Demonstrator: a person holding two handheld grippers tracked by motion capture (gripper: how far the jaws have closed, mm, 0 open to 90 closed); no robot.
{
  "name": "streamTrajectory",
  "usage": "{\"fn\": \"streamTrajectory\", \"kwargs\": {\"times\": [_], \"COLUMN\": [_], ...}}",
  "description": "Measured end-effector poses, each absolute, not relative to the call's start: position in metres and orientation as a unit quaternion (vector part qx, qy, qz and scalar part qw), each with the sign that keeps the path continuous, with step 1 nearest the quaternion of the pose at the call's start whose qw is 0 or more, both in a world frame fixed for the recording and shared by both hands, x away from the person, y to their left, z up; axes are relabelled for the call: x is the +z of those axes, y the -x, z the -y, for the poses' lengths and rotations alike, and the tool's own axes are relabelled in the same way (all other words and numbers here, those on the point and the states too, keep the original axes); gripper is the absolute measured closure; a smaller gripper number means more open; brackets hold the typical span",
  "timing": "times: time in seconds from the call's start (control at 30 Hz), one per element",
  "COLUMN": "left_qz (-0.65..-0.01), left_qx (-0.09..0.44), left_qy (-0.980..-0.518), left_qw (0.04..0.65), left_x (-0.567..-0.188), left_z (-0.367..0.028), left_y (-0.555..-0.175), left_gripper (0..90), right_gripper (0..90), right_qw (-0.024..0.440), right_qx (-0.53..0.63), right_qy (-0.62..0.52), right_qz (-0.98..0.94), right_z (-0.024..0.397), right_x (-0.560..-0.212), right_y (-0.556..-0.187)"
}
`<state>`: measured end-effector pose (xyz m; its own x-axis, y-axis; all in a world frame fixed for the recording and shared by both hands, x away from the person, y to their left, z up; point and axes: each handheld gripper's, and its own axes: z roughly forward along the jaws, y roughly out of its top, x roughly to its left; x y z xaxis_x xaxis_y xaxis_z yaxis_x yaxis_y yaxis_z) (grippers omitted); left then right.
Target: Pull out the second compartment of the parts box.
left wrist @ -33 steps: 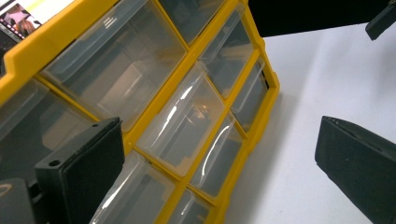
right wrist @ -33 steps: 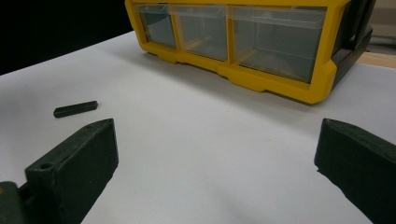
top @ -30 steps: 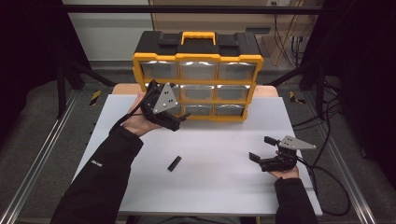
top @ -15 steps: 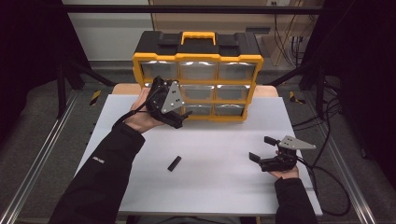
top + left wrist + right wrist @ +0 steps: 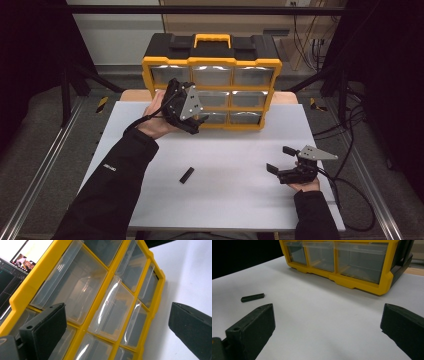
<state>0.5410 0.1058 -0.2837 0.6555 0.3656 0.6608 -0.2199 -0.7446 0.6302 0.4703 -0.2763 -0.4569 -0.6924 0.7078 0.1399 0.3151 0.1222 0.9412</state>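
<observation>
Yellow organizer [image 5: 211, 64] — 9 drawers, 1 black bar [image 5: 186, 175].

- I see a small black bar [image 5: 186, 175] lying flat on the white table [image 5: 235, 200], well away from the yellow box.
- I see yellow-and-black tools [image 5: 101, 104] on the floor, left of the table.
- I see black cables [image 5: 350, 125] hanging on the right side.
</observation>
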Motion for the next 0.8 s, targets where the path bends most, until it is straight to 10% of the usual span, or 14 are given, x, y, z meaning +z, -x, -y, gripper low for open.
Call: {"fn": "streamTrajectory", "kwargs": {"times": [0.8], "left_qz": [-0.002], "left_qx": [0.456], "left_qy": [-0.834], "left_qw": [0.311], "left_x": [-0.273], "left_z": [-0.084], "left_y": [-0.552], "left_gripper": [2.3], "right_gripper": [0.2], "right_qw": [0.173], "right_qx": [0.563], "right_qy": [-0.351], "right_qz": [-0.728], "right_z": [0.276], "right_x": [-0.457], "right_y": [-0.47]}}
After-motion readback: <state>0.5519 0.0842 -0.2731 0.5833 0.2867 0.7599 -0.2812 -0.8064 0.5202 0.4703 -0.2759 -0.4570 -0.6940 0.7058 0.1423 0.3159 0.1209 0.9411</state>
